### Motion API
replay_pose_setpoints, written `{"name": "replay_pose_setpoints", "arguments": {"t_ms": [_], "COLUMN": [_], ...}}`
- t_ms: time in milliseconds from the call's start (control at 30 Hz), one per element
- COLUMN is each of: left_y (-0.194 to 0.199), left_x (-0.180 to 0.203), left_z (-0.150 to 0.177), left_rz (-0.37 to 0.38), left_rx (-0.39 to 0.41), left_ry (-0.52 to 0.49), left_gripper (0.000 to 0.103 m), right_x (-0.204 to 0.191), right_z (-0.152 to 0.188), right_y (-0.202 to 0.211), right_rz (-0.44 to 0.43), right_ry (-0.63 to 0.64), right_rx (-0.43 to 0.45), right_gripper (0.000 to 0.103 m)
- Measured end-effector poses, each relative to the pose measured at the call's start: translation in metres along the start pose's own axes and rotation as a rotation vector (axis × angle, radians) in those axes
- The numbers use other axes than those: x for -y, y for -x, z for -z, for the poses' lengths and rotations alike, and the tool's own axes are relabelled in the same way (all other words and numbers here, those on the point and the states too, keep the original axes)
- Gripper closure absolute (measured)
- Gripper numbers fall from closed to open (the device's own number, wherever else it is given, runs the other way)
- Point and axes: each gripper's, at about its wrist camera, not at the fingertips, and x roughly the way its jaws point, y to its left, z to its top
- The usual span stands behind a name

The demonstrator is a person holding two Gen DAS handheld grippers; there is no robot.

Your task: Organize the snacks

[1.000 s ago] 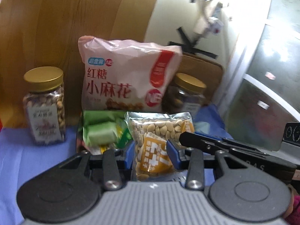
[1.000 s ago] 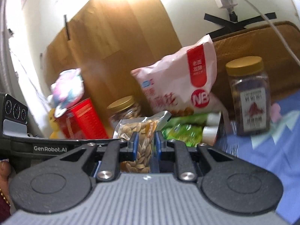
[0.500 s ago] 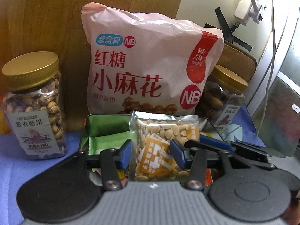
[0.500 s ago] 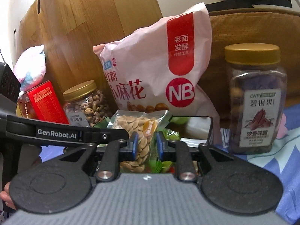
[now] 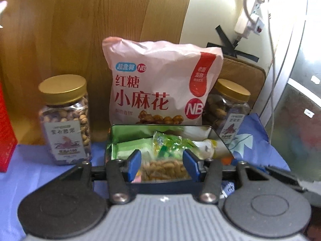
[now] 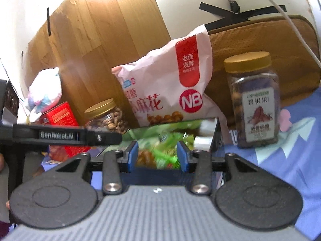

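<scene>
An open metal tin (image 5: pixel 160 126) holds green-wrapped snacks (image 5: pixel 170 146) and a clear packet of nuts (image 5: pixel 164 169) that lies flat at its near end. My left gripper (image 5: pixel 163 164) hangs over that near end, open, with the packet seen below and between its blue fingers and free of them. From the other side my right gripper (image 6: pixel 157 154) hovers over the tin (image 6: pixel 217 132). Its jaws are opening and nothing is pressed between them; the nut packet (image 6: pixel 144 156) shows low down. The left gripper's black body (image 6: pixel 60 135) crosses the right wrist view.
Behind the tin a pink snack bag (image 5: pixel 160 88) leans on a wooden board. Gold-lidded nut jars stand on both sides, left jar (image 5: pixel 65 118) and right jar (image 5: pixel 226 110). A red box (image 6: pixel 60 118) and a plush toy (image 6: pixel 45 94) sit further left. A blue cloth (image 6: pixel 291 140) covers the table.
The nut packet stood upright between both grippers' fingers before; now it lies in the tin. Both grippers have opened wider, and both views pushed in close and drew back.
</scene>
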Motion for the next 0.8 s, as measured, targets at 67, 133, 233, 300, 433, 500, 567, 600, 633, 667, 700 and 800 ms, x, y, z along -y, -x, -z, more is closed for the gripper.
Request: {"name": "replay_pose_setpoints", "arguments": {"t_ms": [67, 133, 233, 300, 433, 500, 567, 600, 633, 667, 700, 800], "left_y": [0.013, 0.026, 0.045, 0.056, 0.073, 0.080, 0.087, 0.090, 0.094, 0.097, 0.101, 0.111], "left_x": [0.005, 0.012, 0.021, 0.026, 0.033, 0.037, 0.040, 0.040, 0.040, 0.040, 0.040, 0.041], "left_z": [0.007, 0.016, 0.033, 0.046, 0.073, 0.087, 0.101, 0.107, 0.113, 0.118, 0.123, 0.137], "left_rz": [-0.014, -0.030, -0.061, -0.084, -0.099, -0.119, -0.134, -0.135, -0.135, -0.138, -0.145, -0.165], "left_rx": [0.007, 0.013, 0.022, 0.020, -0.005, -0.009, -0.018, -0.022, -0.026, -0.029, -0.031, -0.036], "left_ry": [-0.016, -0.036, -0.064, -0.078, -0.071, -0.081, -0.082, -0.077, -0.069, -0.065, -0.063, -0.072], "left_gripper": [0.056, 0.047, 0.042, 0.042, 0.042, 0.041, 0.036, 0.033, 0.031, 0.031, 0.029, 0.023], "right_x": [-0.005, -0.011, -0.019, -0.024, -0.033, -0.038, -0.046, -0.051, -0.055, -0.059, -0.062, -0.073], "right_z": [0.007, 0.014, 0.027, 0.036, 0.057, 0.068, 0.078, 0.083, 0.088, 0.093, 0.098, 0.111], "right_y": [0.012, 0.022, 0.038, 0.048, 0.069, 0.079, 0.090, 0.095, 0.100, 0.105, 0.109, 0.119], "right_rz": [-0.002, -0.004, -0.009, -0.006, -0.005, 0.005, 0.017, 0.024, 0.031, 0.037, 0.044, 0.057], "right_ry": [-0.017, -0.033, -0.056, -0.070, -0.122, -0.137, -0.138, -0.135, -0.133, -0.130, -0.125, -0.106], "right_rx": [-0.002, -0.005, -0.012, -0.015, -0.022, -0.023, -0.024, -0.025, -0.027, -0.029, -0.033, -0.057], "right_gripper": [0.057, 0.057, 0.057, 0.057, 0.056, 0.055, 0.055, 0.055, 0.055, 0.055, 0.055, 0.055]}}
